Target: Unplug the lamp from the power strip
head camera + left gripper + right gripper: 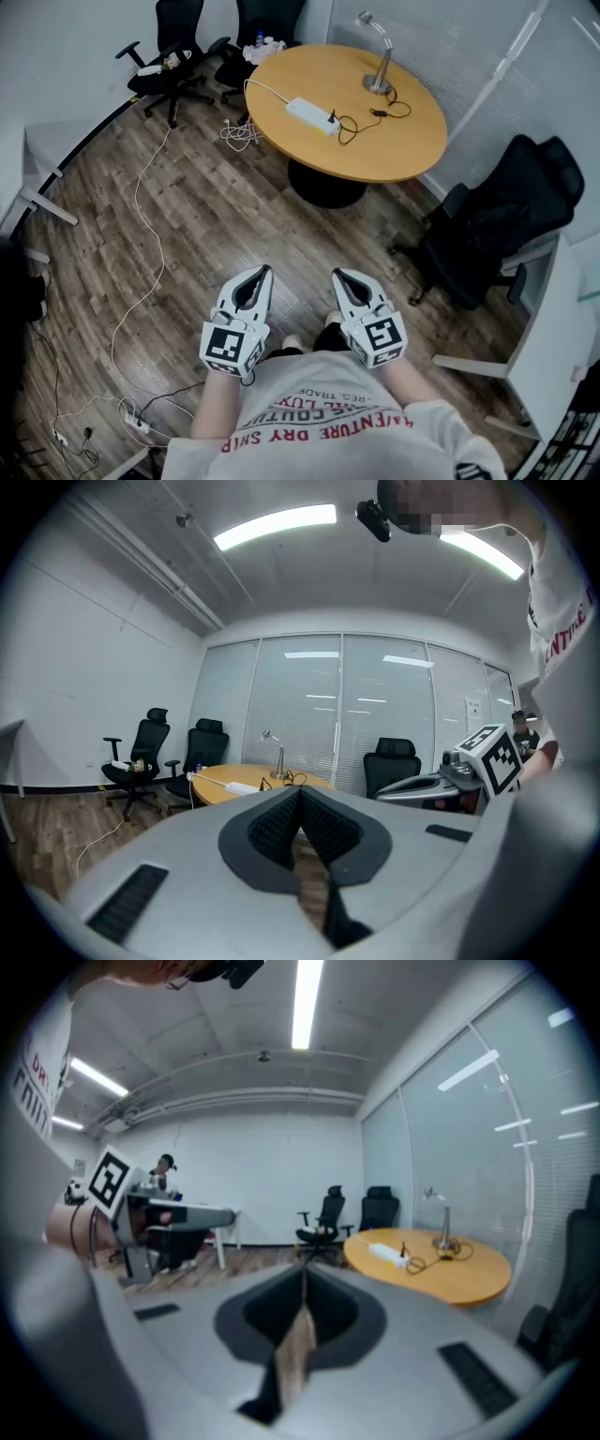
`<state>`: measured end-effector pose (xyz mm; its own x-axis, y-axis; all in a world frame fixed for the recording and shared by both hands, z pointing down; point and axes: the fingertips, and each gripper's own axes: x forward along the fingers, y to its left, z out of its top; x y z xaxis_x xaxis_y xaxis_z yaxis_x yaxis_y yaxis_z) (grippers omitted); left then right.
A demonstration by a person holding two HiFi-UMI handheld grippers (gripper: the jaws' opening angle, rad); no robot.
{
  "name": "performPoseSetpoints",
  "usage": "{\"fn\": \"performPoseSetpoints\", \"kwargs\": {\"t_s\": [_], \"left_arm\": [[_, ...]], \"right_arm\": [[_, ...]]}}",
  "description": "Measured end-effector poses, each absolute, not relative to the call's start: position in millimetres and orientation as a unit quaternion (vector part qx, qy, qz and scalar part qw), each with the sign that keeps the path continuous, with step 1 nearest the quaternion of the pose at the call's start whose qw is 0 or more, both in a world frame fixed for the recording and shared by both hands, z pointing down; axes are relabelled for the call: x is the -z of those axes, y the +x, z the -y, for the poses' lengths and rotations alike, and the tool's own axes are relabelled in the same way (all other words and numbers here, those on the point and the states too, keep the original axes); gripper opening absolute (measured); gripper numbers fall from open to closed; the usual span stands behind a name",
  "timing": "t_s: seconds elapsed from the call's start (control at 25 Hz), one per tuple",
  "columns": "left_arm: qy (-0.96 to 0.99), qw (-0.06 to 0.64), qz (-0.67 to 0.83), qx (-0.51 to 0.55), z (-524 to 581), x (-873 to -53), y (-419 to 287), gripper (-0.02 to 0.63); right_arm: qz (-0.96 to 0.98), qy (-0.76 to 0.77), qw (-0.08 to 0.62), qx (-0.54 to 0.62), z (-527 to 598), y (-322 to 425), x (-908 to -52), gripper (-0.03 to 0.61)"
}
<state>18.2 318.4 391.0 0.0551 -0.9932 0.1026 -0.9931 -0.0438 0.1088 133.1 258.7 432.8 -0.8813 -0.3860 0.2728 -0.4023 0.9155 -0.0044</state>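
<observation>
1. On the round wooden table [412, 155], well ahead, stands a silver gooseneck lamp [382, 61], its black cord reaching a white power strip [312, 113].
2. Left gripper [264, 272] and right gripper [338, 275]: jaws together, empty.
3. Only the head view shows a white floor cable [141, 206].

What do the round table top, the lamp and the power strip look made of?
Table top: likely wood or wood-look laminate, smooth even tan surface. Lamp: seemingly metal, silvery grey base and neck. Power strip: probably plastic, plain white moulded body.
</observation>
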Motion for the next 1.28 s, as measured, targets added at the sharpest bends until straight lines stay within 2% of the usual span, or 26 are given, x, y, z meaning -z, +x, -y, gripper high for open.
{"fn": "performPoseSetpoints", "kwargs": {"t_s": [0.36,0.68,1.0,1.28], "left_arm": [[0.694,0.075,0.716,-0.004,-261.0,-402.0,-34.5,0.029],[0.673,0.066,0.737,-0.014,-160.5,-388.7,-82.8,0.029],[0.685,0.053,0.727,-0.015,-27.4,-385.5,-92.9,0.029],[0.714,0.070,0.696,-0.036,43.5,-402.9,-91.8,0.029]], "right_arm": [[0.977,0.160,0.136,-0.029,-191.8,76.7,-446.9,0.029],[0.982,0.135,0.128,-0.020,-79.5,20.5,-427.8,0.029],[0.983,0.124,0.134,-0.005,39.9,7.7,-435.6,0.029],[0.977,0.158,0.137,-0.032,103.7,7.2,-447.2,0.029]]}}
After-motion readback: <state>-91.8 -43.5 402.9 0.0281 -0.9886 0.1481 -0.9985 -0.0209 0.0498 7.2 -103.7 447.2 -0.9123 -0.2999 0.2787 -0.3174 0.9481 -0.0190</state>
